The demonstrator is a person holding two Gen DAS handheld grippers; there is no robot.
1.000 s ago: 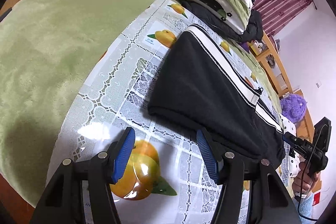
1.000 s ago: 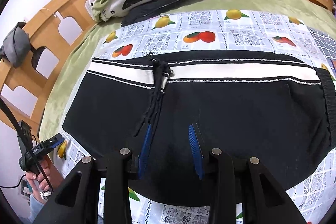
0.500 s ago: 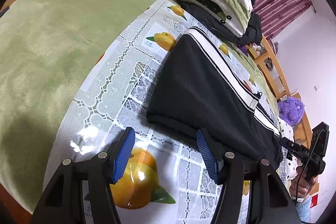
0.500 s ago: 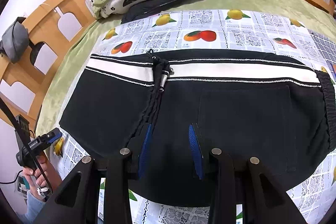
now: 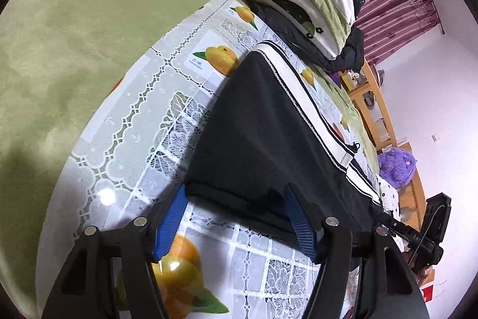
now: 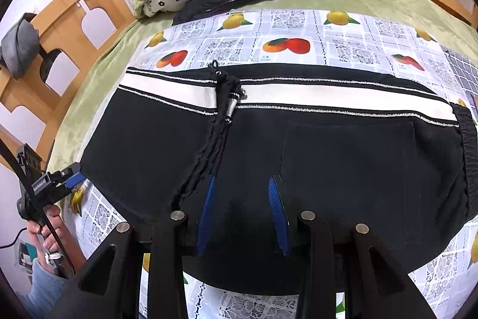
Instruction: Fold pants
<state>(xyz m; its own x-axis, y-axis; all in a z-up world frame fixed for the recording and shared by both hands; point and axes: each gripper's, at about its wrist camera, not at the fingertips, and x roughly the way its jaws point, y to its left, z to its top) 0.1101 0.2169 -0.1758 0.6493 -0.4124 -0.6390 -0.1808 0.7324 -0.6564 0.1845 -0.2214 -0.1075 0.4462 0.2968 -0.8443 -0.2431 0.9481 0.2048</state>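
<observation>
The black folded pants with a white stripe [image 5: 263, 139] lay long across the fruit-print cloth [image 5: 143, 115], their short end between the left gripper [image 5: 234, 201]'s just-widened, unclenched jaws, while the right gripper [image 6: 242, 184] hovered half-open above the middle.

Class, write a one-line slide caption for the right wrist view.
Right tool poised over folded black pants with white side stripe on a fruit-print lace tablecloth.

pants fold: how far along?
Done: pants lie doubled, leg over leg, on the fruit-print cloth. In hand: left tool, jaws just opened, straddles the hem corner; right tool sits open over the black fabric. Left: grip and fold across.
</observation>
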